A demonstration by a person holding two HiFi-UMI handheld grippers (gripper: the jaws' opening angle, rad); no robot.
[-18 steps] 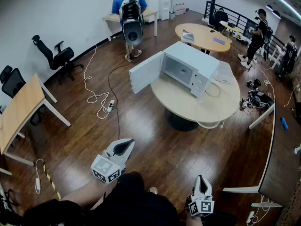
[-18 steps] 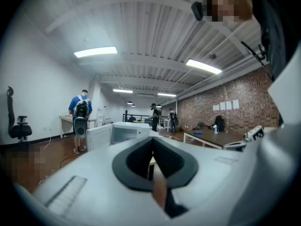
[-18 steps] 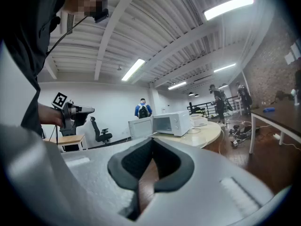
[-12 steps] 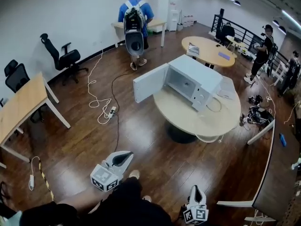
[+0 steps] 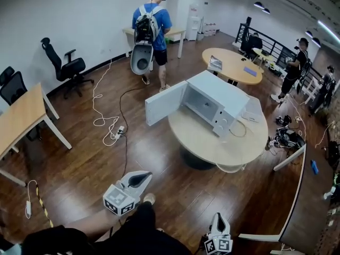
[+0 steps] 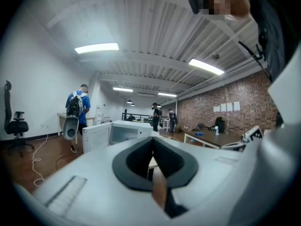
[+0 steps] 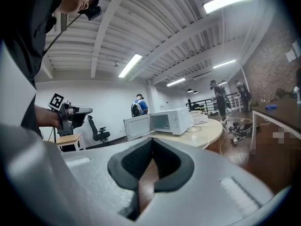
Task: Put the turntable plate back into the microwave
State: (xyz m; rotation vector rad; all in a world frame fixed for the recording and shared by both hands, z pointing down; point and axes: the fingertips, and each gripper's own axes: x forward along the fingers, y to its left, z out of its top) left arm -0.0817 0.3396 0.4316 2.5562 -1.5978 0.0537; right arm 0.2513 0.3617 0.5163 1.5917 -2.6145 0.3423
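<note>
Holding left white gripper (image 5: 147, 174) and right white gripper (image 5: 220, 217) closed, empty, well short of boxy white microwave (image 5: 223, 97) on round beige table (image 5: 212, 142); no turntable plate spotted. Could clip that swung-out door (image 5: 166, 102) approaching.

The white boxy microwave (image 5: 223, 101) has a cavity too small to read. At five o'clock, the edge clips the right gripper (image 5: 219, 219).
</note>
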